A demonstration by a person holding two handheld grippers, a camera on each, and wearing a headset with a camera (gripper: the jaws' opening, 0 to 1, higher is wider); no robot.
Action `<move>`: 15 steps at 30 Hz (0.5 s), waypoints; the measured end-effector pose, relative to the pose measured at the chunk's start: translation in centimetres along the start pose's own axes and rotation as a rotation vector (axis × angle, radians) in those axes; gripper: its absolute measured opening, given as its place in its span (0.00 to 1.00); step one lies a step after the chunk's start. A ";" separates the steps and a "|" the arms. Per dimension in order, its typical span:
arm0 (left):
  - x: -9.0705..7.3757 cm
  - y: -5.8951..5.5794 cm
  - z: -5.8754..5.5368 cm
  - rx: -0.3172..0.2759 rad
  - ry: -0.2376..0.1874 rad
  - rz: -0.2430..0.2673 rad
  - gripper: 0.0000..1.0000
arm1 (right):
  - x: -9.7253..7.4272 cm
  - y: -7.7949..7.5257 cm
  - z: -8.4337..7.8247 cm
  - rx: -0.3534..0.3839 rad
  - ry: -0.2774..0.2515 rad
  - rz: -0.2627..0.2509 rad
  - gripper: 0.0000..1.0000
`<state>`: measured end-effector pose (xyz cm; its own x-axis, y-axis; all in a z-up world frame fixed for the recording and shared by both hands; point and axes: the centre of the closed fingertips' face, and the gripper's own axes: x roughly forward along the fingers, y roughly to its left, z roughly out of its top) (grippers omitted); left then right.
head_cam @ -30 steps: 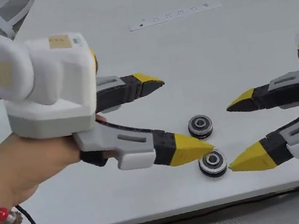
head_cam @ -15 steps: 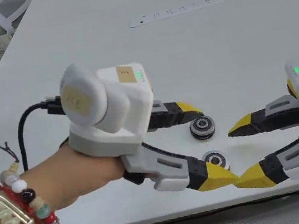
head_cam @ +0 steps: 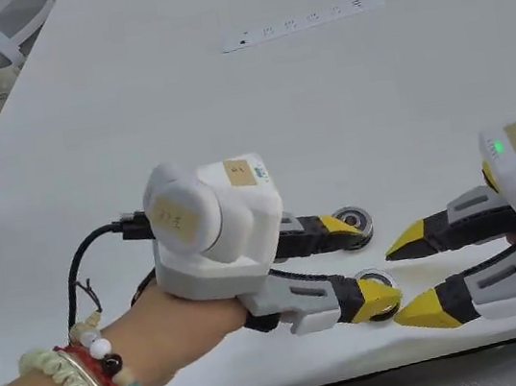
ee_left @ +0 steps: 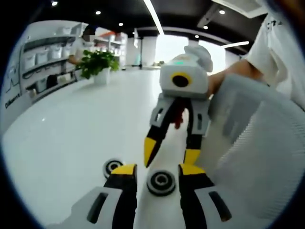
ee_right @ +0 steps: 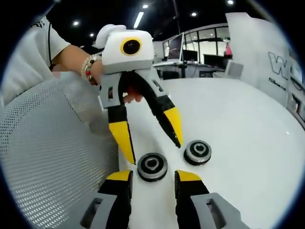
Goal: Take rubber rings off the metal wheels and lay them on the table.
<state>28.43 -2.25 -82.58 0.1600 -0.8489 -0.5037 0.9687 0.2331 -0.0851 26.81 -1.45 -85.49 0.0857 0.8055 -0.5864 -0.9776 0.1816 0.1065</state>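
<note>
Two small metal wheels with black rubber rings lie near the table's front edge. The near wheel (head_cam: 378,284) (ee_left: 161,182) (ee_right: 152,166) lies between the open jaws of my left gripper (head_cam: 373,261) (ee_left: 157,171), partly hidden by its lower jaw. My right gripper (head_cam: 395,285) (ee_right: 153,176) faces it from the right, also open, tips just short of that wheel. The far wheel (head_cam: 352,223) (ee_left: 112,167) (ee_right: 198,151) sits beside the left gripper's upper fingertip. Neither gripper holds anything.
A white power strip (head_cam: 300,22) lies far back on the white table (head_cam: 225,101). The table's front edge (head_cam: 361,364) runs just below the grippers. A black cable (head_cam: 92,252) trails from the left gripper. A mesh chair back (ee_right: 43,157) stands close behind.
My left gripper has come down and to the right, so its jaws now straddle the near wheel. The right gripper has dropped a little. Both wheels stay where they were.
</note>
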 end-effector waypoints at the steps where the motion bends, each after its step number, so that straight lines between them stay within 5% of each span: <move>1: 0.0 0.1 -0.2 0.006 0.000 0.009 0.32 | 0.0 0.0 0.1 -0.004 -0.006 -0.004 0.31; 6: 0.0 0.0 -0.6 0.010 0.000 0.010 0.21 | 0.2 0.0 0.1 -0.010 -0.012 -0.008 0.26; 15: 0.6 -0.8 -1.9 0.030 0.049 -0.013 0.20 | 0.5 0.0 -0.7 -0.036 0.017 -0.003 0.26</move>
<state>27.37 -2.08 -84.43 0.1389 -0.8273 -0.5444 0.9761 0.2073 -0.0659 26.67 -1.44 -86.29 0.0858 0.7952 -0.6002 -0.9836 0.1636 0.0761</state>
